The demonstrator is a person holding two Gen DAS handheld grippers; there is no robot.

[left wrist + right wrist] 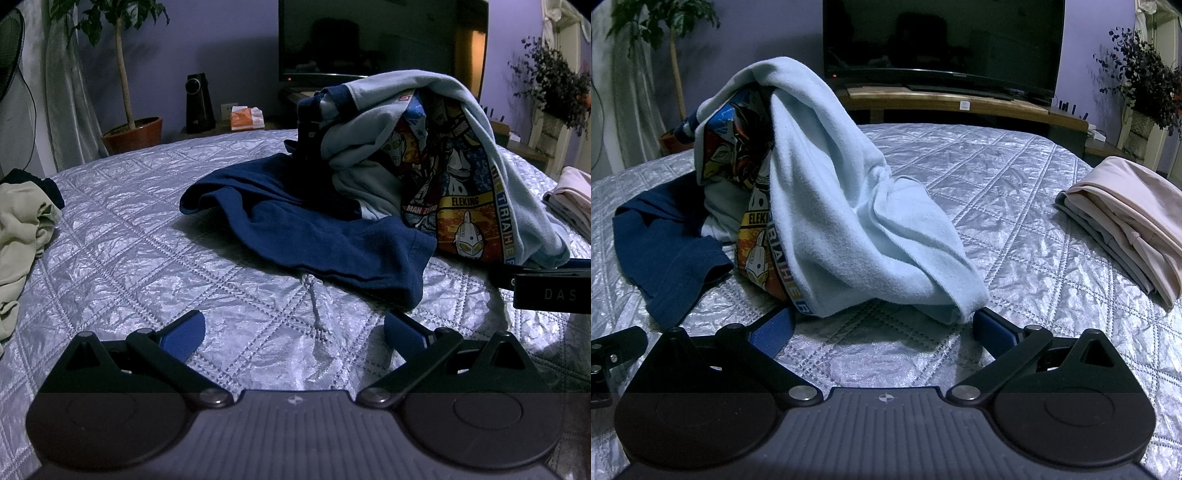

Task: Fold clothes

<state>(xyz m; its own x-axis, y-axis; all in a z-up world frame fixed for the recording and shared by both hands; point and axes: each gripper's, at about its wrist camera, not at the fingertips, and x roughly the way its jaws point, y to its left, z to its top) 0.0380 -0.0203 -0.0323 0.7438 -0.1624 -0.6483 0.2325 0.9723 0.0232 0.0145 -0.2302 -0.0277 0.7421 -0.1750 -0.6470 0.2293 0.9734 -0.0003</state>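
We see a light blue shirt [857, 206] heaped into a soft peak in the middle of the bed [1015, 206], its fleecy cloth falling in thick folds and its printed front, a bright comic-style panel in orange, yellow and red with lettering, turned partly outward. Its dark blue sleeve [314, 229] spreads flat and rumpled toward the near left, with a ribbed cuff at the end. The bed wears a shiny silver quilted cover stitched in diamond squares, crinkled like foil. Our left tool [293, 330] sits low over the cover just short of the sleeve, its blue-padded fingers spread wide and holding nothing. Our right tool [882, 326] is also spread wide, its pads flanking the shirt's lower hem without pinching it; whether they touch the cloth we cannot tell. To the right lies a folded stack of pale pink and grey clothes [1126, 221]; at the left edge, a crumpled cream garment [22, 236]. Beyond the bed stand a dark television [942, 37] on a wooden stand and a potted plant [129, 125].
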